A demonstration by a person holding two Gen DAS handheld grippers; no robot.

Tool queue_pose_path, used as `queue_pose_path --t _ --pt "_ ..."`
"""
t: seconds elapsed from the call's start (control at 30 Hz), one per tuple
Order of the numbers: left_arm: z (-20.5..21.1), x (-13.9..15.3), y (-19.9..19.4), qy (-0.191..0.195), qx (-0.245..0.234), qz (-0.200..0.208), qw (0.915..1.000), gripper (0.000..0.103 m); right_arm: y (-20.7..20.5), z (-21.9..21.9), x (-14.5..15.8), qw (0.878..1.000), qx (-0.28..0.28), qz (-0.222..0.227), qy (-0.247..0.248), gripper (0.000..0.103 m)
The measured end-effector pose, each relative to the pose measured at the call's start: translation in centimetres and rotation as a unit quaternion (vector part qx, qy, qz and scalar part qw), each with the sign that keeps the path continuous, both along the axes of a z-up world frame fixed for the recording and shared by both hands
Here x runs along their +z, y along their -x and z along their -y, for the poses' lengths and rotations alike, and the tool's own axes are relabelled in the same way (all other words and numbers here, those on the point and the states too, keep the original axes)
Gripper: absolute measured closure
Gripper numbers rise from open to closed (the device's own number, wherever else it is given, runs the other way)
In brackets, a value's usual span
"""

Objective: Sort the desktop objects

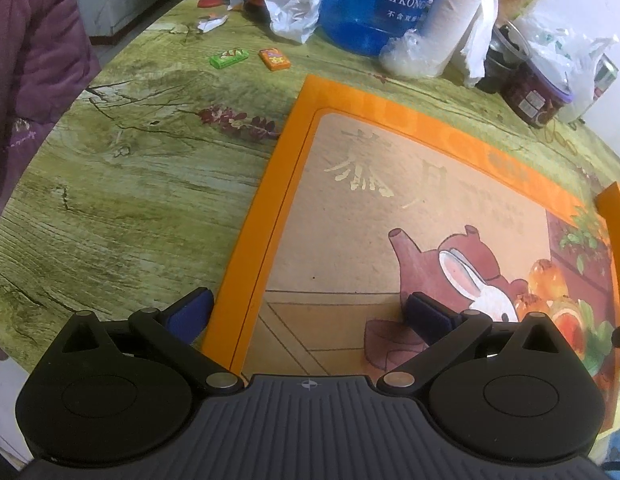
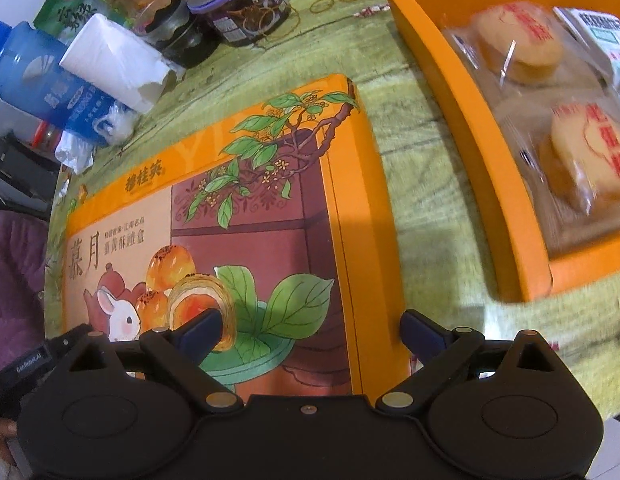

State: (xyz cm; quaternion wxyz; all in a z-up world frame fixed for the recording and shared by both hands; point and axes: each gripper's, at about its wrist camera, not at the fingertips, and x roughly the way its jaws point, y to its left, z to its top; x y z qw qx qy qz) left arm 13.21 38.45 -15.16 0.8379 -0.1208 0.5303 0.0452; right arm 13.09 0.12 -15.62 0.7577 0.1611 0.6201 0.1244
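An orange box lid printed with a rabbit and a teapot lies flat on the green tablecloth; it also fills the middle of the right wrist view. My left gripper is open and straddles the lid's near left edge. My right gripper is open across the lid's near right edge. The orange box base sits to the right, holding two wrapped round pastries and a white-green packet. Two small packets, one green and one orange, lie far off on the table.
Along the table's far edge stand a blue water jug, a paper roll, a purple-lidded jar, a dark jar and plastic bags. A person's purple sleeve is at the left. Rubber bands lie beyond the box.
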Motion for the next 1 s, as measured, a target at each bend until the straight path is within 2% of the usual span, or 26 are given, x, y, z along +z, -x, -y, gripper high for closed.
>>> queue_pose_path --t 0.47,0.67,1.0 --pt "-0.6 0.6 -0.1 0.003 -0.004 0.012 0.9999 0.000 1.0 0.8 0.0 1.000 -0.010 0.000 -0.017 0.008" --pt "-0.4 0.5 -2.1 -0.039 -0.008 0.007 0.9992 0.000 -0.1 1.3 -0.6 1.000 -0.020 0.004 -0.010 0.008" --pt "0.2 0.3 -4.7 -0.035 -0.019 0.019 0.9990 0.000 -2.1 1.3 -1.7 0.999 -0.031 0.002 -0.015 0.008"
